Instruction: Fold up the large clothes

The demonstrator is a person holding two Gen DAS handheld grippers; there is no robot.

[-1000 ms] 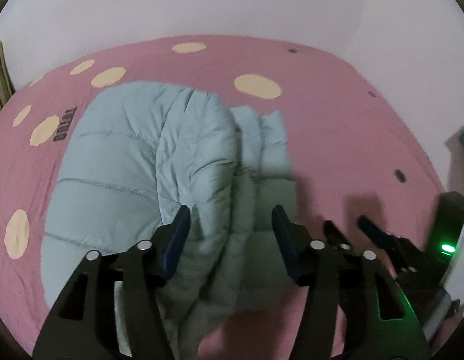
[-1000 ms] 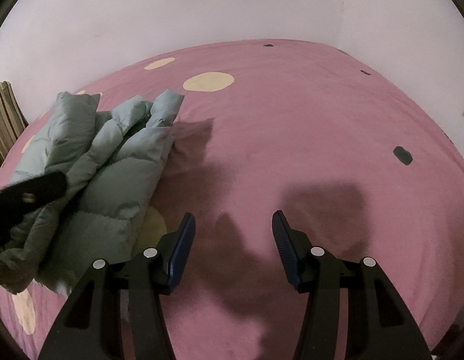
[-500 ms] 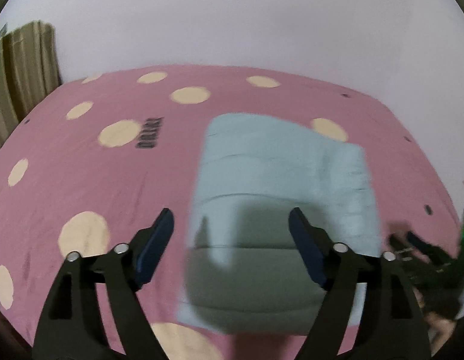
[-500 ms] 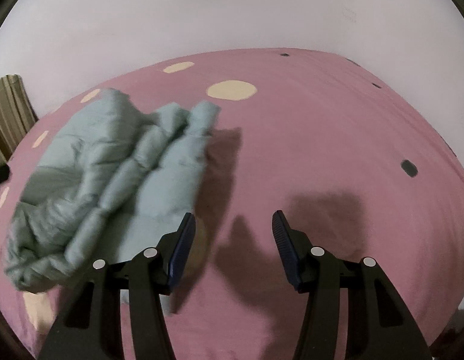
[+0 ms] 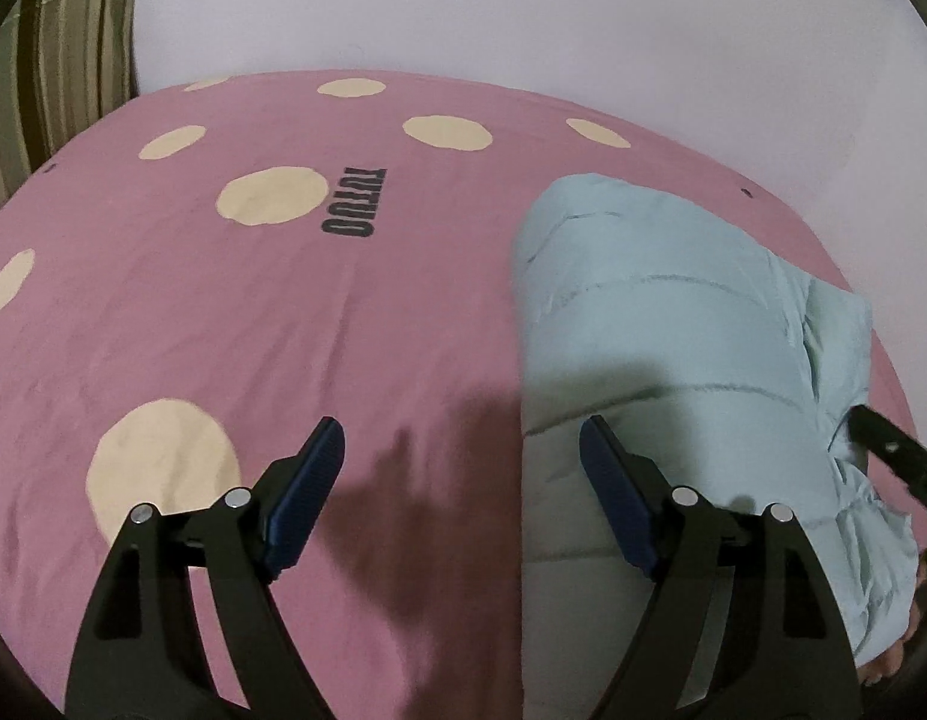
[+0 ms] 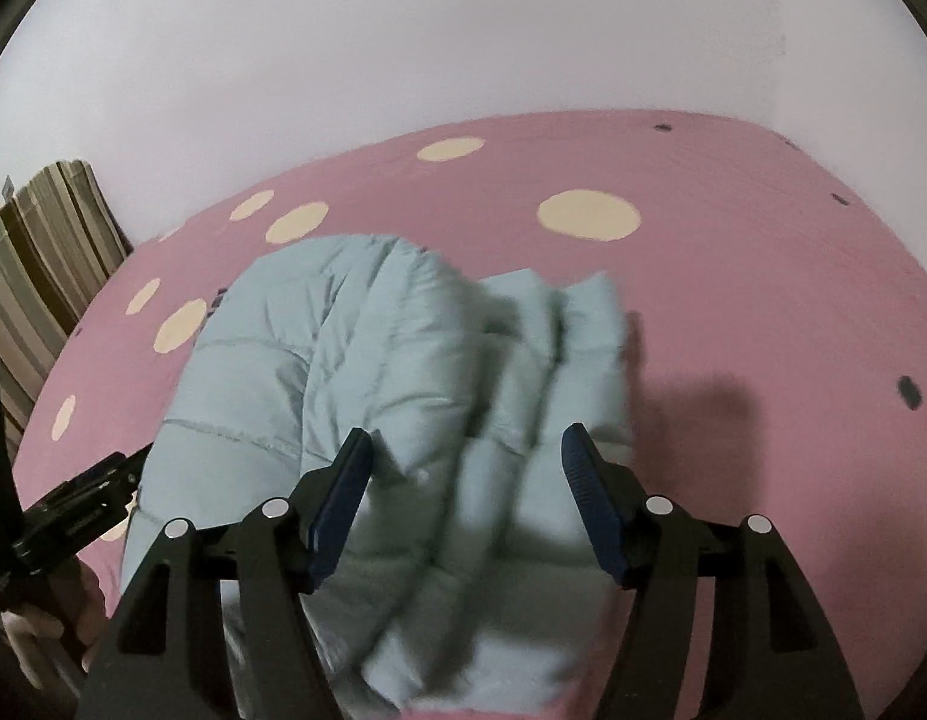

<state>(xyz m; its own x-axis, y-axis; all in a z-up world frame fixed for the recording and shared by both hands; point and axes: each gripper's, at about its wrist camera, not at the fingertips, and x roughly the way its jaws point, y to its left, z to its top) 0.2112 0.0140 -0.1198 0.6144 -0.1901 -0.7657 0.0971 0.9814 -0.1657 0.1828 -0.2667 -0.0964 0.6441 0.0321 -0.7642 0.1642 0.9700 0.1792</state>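
Pale blue quilted puffer jacket (image 6: pixel 397 396), bulky, lying folded over on pink bedsheet with cream polka dots (image 5: pixel 235 312). In the left wrist view, jacket (image 5: pixel 673 324) at 3 o'clock of frame, running from mid-height down to the 5 o'clock edge; smooth quilted back panel facing up, thicker doubled layers along its right side. In the right wrist view, jacket centred, rounded fold at 10 o'clock, loose puffy layers at 1 o'clock, some motion blur on the near part.

Left gripper (image 5: pixel 463 498): black frame, blue ribbed pads, fingers spread wide, released, nothing between them. Left finger (image 5: pixel 304 495) over bare sheet; right finger (image 5: pixel 616 495) over the jacket's shaded left edge. Contact with fabric not discernible. Dark shadow on sheet between the fingers.

Right gripper (image 6: pixel 466 504): fingers likewise spread, released, gripping nothing. Positioned over the jacket's near part, fabric seen between and beyond both pads; touching or just above, cannot tell.

Black printed lettering "TUTUO" (image 5: pixel 355 202) on sheet at 11 o'clock of left view, beside a cream dot. Striped olive-and-beige curtain (image 5: pixel 49 72) at 10 o'clock; same curtain (image 6: pixel 37 276) at 9 o'clock of right view. Plain white wall (image 6: pixel 439 42) behind bed at 12 o'clock.
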